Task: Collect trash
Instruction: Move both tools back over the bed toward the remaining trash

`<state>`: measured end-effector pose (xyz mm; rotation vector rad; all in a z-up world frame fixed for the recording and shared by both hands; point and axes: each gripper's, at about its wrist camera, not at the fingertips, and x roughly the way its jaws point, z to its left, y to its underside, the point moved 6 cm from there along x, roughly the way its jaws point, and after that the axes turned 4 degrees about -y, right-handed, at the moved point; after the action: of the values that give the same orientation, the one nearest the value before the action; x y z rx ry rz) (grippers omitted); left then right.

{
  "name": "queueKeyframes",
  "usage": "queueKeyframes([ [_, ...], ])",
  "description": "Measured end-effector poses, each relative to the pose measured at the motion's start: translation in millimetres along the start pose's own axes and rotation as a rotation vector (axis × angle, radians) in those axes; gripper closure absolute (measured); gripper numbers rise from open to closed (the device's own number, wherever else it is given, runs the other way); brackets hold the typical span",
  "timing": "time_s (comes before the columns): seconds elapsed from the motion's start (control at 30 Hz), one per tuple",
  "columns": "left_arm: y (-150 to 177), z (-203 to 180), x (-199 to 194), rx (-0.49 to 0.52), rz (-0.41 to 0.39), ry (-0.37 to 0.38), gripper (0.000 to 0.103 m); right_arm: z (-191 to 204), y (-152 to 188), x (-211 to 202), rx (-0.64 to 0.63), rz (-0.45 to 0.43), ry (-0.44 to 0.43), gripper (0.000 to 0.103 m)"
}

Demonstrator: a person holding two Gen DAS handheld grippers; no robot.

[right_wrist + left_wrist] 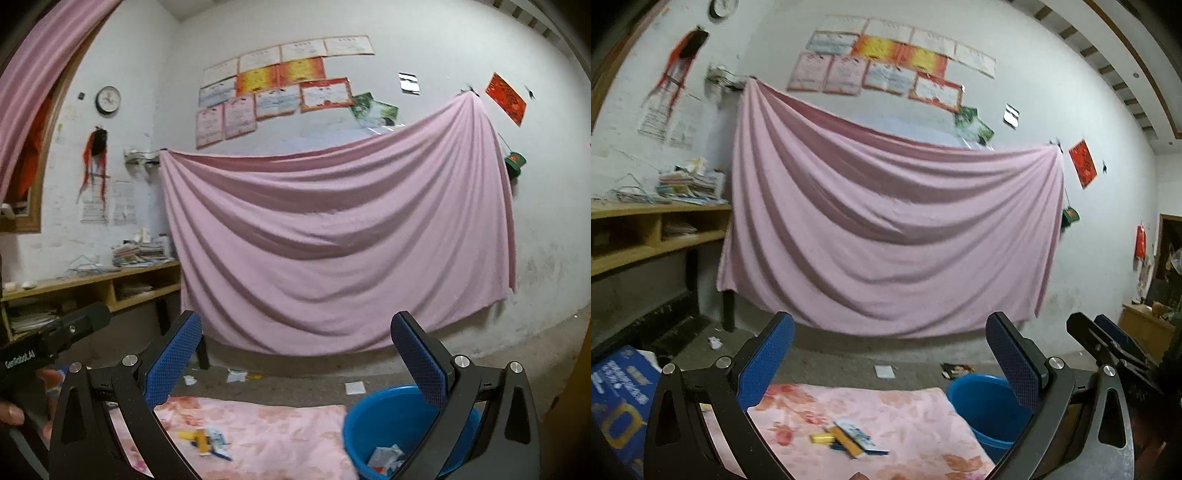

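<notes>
A small pile of trash, yellow and white-blue wrappers (849, 437), lies on a pink floral cloth (905, 413); it also shows in the right wrist view (208, 441). A blue bucket (986, 406) stands right of the cloth; in the right wrist view the bucket (384, 424) holds crumpled wrappers (386, 458). My left gripper (890, 350) is open and empty, above and behind the pile. My right gripper (295, 350) is open and empty, raised over the cloth and bucket. The right gripper's side shows in the left wrist view (1108, 343).
A pink sheet (886, 221) hangs on the wall ahead. A wooden shelf with stacked papers (657, 221) is at left. Paper scraps (236, 374) and a white square (884, 371) lie on the concrete floor. A blue box (617, 387) sits at lower left.
</notes>
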<state>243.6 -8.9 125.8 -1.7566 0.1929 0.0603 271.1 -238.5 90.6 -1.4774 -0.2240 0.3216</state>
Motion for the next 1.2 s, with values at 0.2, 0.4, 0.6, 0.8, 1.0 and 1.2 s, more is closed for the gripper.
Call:
queueKeyframes([
  [0.2,-4.9,36.0,-38.9,0.001,-0.077,-0.069,0.002,36.0,2.6,-11.5,-0.011,-0.07,-0.057,0.0],
  [0.4,1.2,58.8,-61.7,0.019,-0.118,-0.124,0.002,67.3,8.6,-16.9,-0.05,-0.119,-0.115,0.0],
  [0.6,26.1,68.6,-51.7,0.068,-0.047,-0.151,0.002,76.7,29.7,-14.1,-0.06,-0.12,-0.146,0.0],
  [0.8,58.8,78.8,-20.9,0.045,0.069,-0.144,0.002,71.2,64.6,17.9,-0.089,0.031,-0.14,0.0],
  [1.0,85.9,80.6,16.3,0.081,0.186,-0.18,0.002,61.1,102.9,61.2,-0.11,0.23,-0.151,0.0],
  [1.2,117.8,87.5,57.7,0.105,0.332,-0.192,0.002,48.6,133.4,94.8,-0.083,0.384,-0.164,0.0],
])
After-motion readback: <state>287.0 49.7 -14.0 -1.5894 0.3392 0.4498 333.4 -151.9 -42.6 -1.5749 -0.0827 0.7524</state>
